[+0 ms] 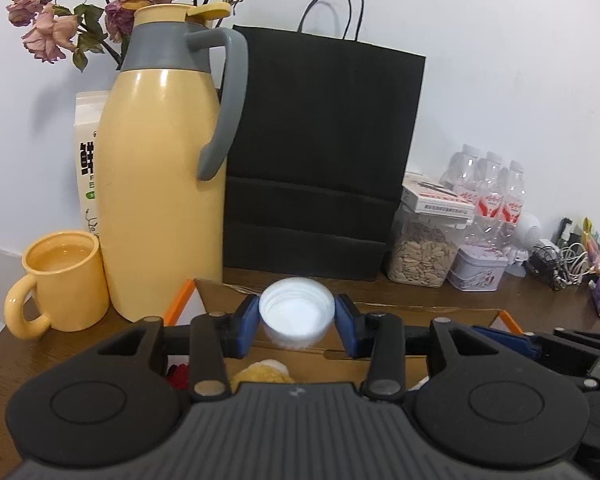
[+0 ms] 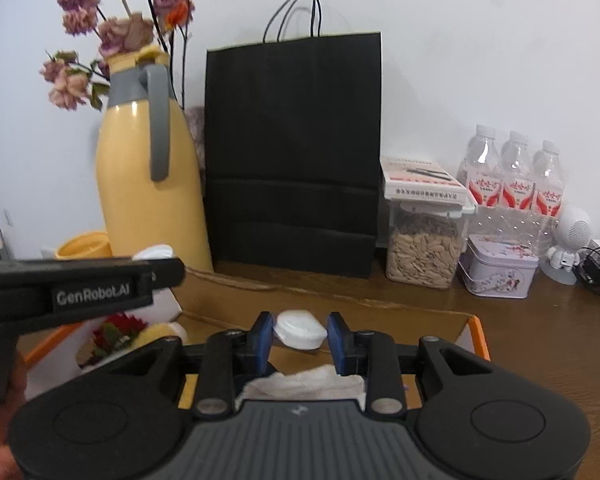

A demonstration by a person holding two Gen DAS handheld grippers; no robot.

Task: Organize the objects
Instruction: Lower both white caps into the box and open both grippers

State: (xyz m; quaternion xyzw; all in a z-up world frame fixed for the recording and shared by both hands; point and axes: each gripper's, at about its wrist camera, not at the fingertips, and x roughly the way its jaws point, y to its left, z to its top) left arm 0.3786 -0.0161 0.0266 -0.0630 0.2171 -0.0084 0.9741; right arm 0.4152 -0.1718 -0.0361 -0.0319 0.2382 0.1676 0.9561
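Observation:
My left gripper hangs over an open cardboard box with orange edges. A white screw cap, hollow side toward the camera, sits between its blue pads. The cap's lower edge is blurred and the pads stand just off its sides. My right gripper is over the same box. A small white flip lid lies tilted between its pads, which are not pressing on it. In the right wrist view the left gripper's black body crosses the left side.
A yellow thermos jug, a yellow mug of liquid and dried roses stand at the left. A black paper bag is against the wall. A seed jar, a tin and water bottles are at the right. Tissue lies in the box.

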